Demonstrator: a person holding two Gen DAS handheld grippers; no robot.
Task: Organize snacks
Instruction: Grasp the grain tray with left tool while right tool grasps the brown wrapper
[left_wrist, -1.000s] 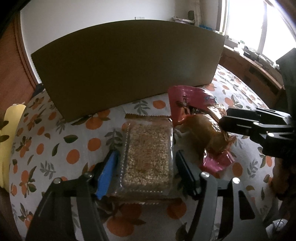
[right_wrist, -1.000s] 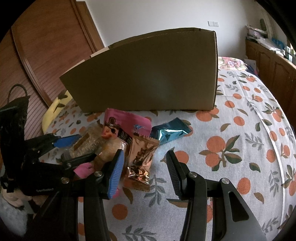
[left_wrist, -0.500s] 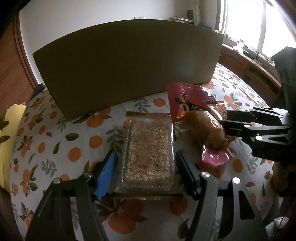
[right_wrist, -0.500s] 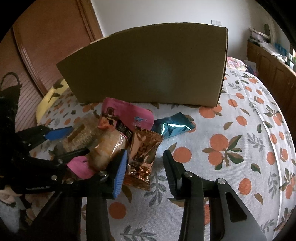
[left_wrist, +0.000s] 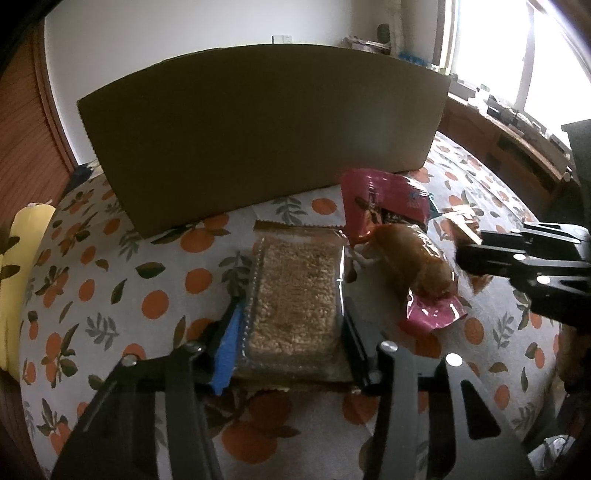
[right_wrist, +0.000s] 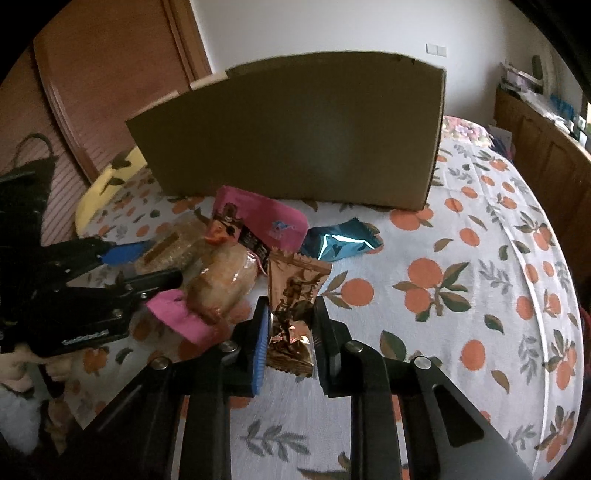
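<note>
My left gripper (left_wrist: 290, 321) is shut on a clear pack of puffed-grain bars (left_wrist: 295, 299), its fingers pressed on both long sides. My right gripper (right_wrist: 290, 325) is shut on a copper foil snack packet (right_wrist: 293, 295), gripping its lower half. A bun in clear wrap (right_wrist: 225, 282) lies on a pink snack bag (right_wrist: 258, 223) just left of the copper packet. A teal foil packet (right_wrist: 340, 242) lies behind it. The right gripper shows at the right edge of the left wrist view (left_wrist: 469, 254).
A large cardboard box (right_wrist: 295, 129) stands behind the snacks on the orange-print tablecloth (right_wrist: 480, 295). A yellow cushion (left_wrist: 14, 280) lies at the table's left edge. Wooden cabinets (right_wrist: 546, 136) stand at the far right.
Both grippers have closed: the left around the grain-bar pack, the right around the copper packet after moving forward over it.
</note>
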